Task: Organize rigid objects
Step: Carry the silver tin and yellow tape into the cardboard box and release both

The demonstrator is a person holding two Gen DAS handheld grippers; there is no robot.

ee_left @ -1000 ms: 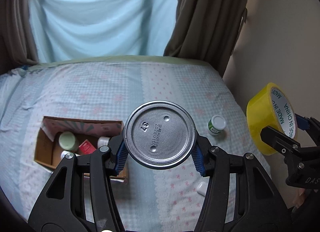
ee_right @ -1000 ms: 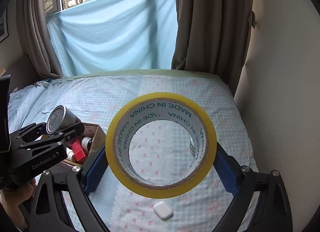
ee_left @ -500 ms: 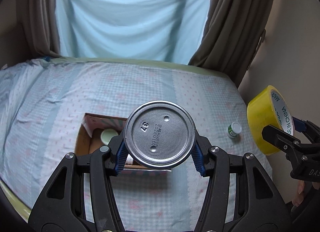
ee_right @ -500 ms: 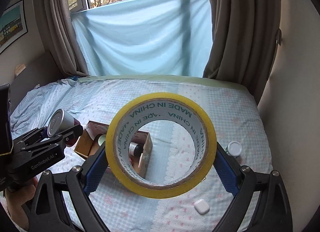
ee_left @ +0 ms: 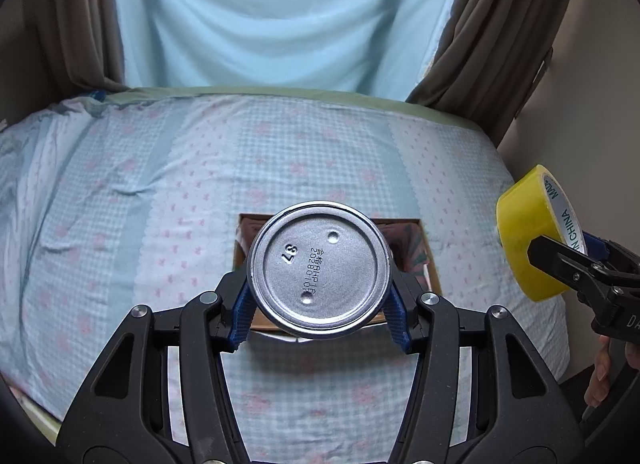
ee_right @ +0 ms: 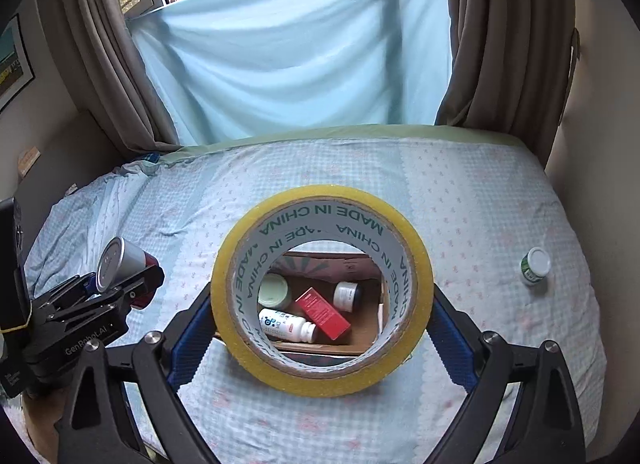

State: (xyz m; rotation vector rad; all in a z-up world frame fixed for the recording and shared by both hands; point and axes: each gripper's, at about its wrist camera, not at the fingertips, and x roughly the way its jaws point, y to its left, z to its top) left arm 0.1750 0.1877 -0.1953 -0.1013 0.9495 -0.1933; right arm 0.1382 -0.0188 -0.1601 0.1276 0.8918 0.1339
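My left gripper (ee_left: 319, 316) is shut on a silver metal can (ee_left: 319, 270), its round end facing the camera, held above a cardboard box (ee_left: 427, 260) on the bed. My right gripper (ee_right: 320, 328) is shut on a yellow tape roll (ee_right: 240, 260) with "MADE IN CHINA" inside its core, also held over the box (ee_right: 362, 338). Through the roll I see a red carton (ee_right: 322, 314), a white bottle (ee_right: 286, 324), a dark jar (ee_right: 346, 296) and a pale green lid (ee_right: 273, 291) in the box. The tape shows at the right of the left wrist view (ee_left: 524, 232); the can shows at the left of the right wrist view (ee_right: 118, 263).
A small green bottle with a white cap (ee_right: 535, 265) stands on the bed right of the box. The bed has a blue checked sheet (ee_left: 160, 192). A wall (ee_left: 592, 104) runs along the right side; curtains (ee_right: 504, 44) and a blue cloth (ee_right: 300, 52) hang behind.
Both grippers have risen and moved so the box now lies straight ahead under each. The box shifted from the left to the centre of both views. Both grips are unchanged.
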